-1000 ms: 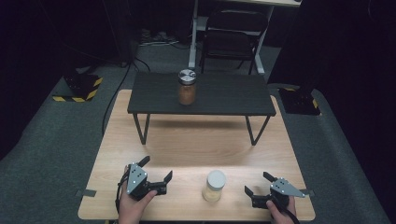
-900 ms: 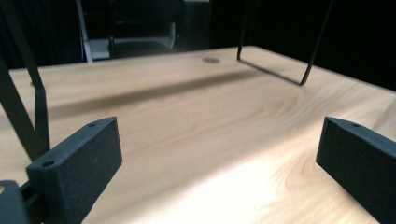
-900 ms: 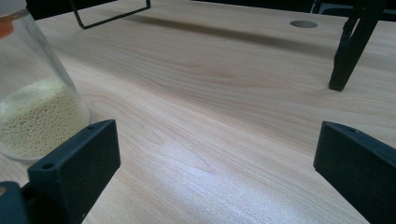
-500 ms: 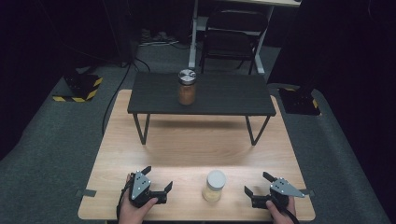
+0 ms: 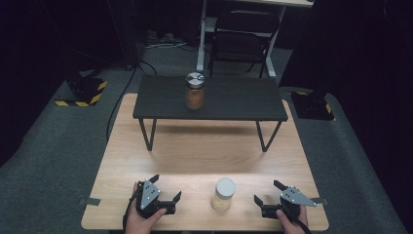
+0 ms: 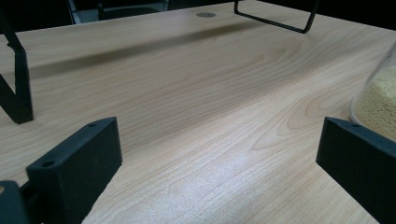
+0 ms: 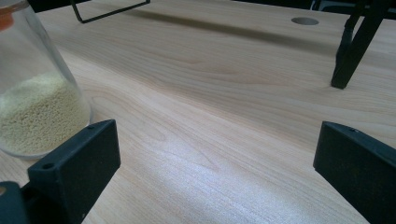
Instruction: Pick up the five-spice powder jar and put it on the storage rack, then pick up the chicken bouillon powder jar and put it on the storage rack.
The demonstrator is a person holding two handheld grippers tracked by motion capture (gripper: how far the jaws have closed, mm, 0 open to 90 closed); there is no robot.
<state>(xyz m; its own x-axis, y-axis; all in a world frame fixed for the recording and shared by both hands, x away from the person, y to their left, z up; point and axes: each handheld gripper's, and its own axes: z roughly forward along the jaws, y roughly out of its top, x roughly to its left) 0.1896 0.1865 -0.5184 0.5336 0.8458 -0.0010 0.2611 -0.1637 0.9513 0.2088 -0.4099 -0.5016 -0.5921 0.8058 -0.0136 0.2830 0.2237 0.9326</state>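
Observation:
A glass jar of pale yellow grains (image 5: pixel 224 194) with a white lid stands near the front edge of the wooden table (image 5: pixel 204 146). It shows at the right edge of the left gripper view (image 6: pixel 379 100) and at the left of the right gripper view (image 7: pixel 37 93). My left gripper (image 5: pixel 165 189) rests open to the jar's left, nothing between its jaws. To the jar's right, my right gripper (image 5: pixel 266 193) is open and empty too. A second jar (image 5: pixel 195 90) with brown contents and a metal lid stands on the black raised shelf (image 5: pixel 243 100).
The black shelf stands on thin metal legs (image 5: pixel 147 134) across the table's far half. A folding chair (image 5: pixel 241 44) and a desk leg stand behind the table. Yellow-black striped blocks (image 5: pixel 80 92) lie on the grey carpet at left.
My left gripper has drawn back toward the table's front edge and slightly right. The right gripper and both jars have stayed put.

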